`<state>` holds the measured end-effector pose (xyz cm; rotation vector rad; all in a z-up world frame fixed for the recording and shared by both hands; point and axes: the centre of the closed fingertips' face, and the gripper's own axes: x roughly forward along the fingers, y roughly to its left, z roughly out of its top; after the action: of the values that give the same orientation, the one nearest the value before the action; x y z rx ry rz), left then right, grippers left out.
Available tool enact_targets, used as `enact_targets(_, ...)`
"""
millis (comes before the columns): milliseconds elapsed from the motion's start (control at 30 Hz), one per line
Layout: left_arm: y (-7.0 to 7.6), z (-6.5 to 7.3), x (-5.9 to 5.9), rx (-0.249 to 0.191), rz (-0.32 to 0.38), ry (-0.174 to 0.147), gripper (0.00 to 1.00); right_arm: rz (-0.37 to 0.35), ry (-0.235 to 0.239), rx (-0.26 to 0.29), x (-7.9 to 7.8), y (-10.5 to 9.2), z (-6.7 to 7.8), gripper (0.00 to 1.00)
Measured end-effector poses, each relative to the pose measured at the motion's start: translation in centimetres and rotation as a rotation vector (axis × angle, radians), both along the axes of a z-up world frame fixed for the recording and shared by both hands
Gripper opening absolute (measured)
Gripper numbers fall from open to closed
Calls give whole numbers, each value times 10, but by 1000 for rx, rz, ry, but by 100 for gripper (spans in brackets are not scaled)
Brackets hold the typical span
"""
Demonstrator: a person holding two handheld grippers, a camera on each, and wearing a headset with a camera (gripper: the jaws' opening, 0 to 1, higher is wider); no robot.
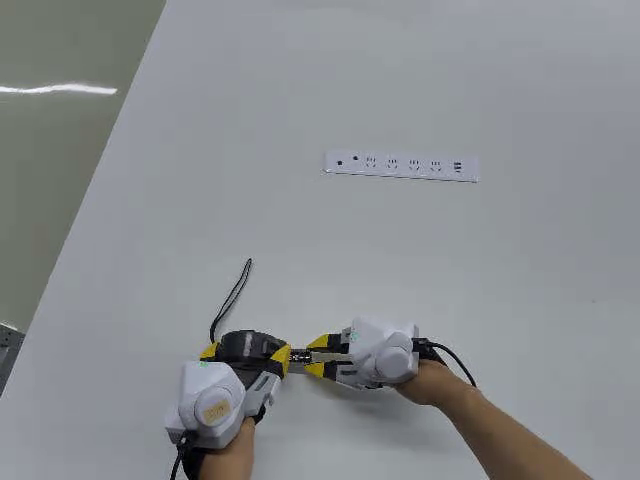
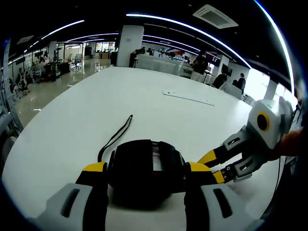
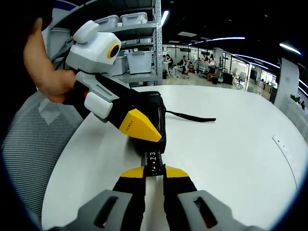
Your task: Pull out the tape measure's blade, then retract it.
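At the black round tape measure [image 1: 248, 347]: left claw [image 2: 147, 169] clamps it, right claw [image 3: 154, 172] pinches numbered blade [image 3: 152, 158]; pull-out starting, draw straight.

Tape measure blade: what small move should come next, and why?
Probably draw the right tool straight away from the case. It is shut on the blade with just a short length out, and the left tool clamps the case.
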<state>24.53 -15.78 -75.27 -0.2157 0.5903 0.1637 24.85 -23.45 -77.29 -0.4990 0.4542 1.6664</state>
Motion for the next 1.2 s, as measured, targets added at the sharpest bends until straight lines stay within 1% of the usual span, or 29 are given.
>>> enact_targets(767, -1, -1, -1, -1, -5, 2, 61, 20, -7, 4, -5, 20, -5, 12)
enact_targets(1200, -3, -1, -1, 10, -19, 3, 61, 33, -23, -8, -6, 21, -7, 13)
